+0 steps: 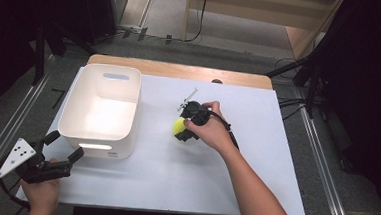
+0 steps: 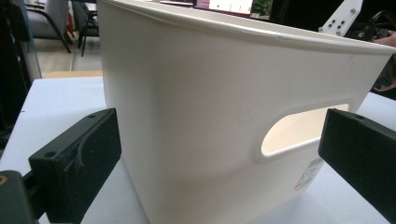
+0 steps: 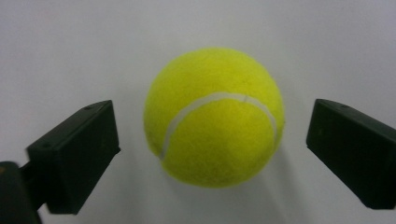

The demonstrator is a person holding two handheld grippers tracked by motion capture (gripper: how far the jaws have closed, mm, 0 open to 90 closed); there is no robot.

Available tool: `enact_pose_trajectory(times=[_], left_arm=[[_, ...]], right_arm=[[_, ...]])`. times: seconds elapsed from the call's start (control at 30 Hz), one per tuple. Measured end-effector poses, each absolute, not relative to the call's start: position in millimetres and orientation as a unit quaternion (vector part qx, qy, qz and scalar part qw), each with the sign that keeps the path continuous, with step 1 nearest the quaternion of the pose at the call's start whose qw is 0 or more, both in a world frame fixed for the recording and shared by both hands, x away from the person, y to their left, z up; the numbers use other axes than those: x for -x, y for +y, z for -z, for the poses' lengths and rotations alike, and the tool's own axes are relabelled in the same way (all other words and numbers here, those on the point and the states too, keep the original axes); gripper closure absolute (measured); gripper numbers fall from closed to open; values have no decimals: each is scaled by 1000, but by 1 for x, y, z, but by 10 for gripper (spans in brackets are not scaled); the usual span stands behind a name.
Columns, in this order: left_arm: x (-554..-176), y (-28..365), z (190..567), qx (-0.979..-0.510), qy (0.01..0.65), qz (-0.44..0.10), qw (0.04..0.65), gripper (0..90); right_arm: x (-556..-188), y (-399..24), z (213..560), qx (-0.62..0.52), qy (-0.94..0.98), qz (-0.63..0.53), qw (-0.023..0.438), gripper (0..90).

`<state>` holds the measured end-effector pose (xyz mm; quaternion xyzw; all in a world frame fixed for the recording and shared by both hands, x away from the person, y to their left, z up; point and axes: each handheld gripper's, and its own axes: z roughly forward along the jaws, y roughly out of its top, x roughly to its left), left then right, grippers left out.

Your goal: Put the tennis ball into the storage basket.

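1. The tennis ball (image 3: pixel 214 116) lies on the white surface (image 1: pixel 184 182) near its middle, a little toward the far edge
2. The right gripper (image 1: pixel 181 128) points down over the ball; its jaws stand apart on either side, gaps showing, not pressing it
3. The left gripper (image 1: pixel 66 147) rests at the near left corner, jaws spread wide, facing the white bin (image 1: pixel 101 107) by the left edge, gripping nothing
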<state>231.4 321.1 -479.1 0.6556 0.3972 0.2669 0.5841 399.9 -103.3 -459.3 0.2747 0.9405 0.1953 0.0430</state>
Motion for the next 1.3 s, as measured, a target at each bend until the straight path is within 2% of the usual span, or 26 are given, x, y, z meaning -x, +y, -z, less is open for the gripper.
enact_pose_trajectory(times=[0.63, 0.7, 0.9, 1.3], left_arm=[[-231, 321, 479, -655, 397, -266, 585, 0], [-231, 321, 479, -656, 396, -267, 585, 0], [-231, 321, 479, -655, 397, -267, 585, 0], [-231, 321, 479, -656, 396, -267, 584, 0]], right_arm=[[-406, -93, 470, -278, 943, -178, 27, 65], [-406, -93, 470, -277, 944, -178, 27, 109], [-407, -93, 472, -272, 945, -178, 28, 115], [-407, -91, 474, -278, 945, -170, 28, 188]])
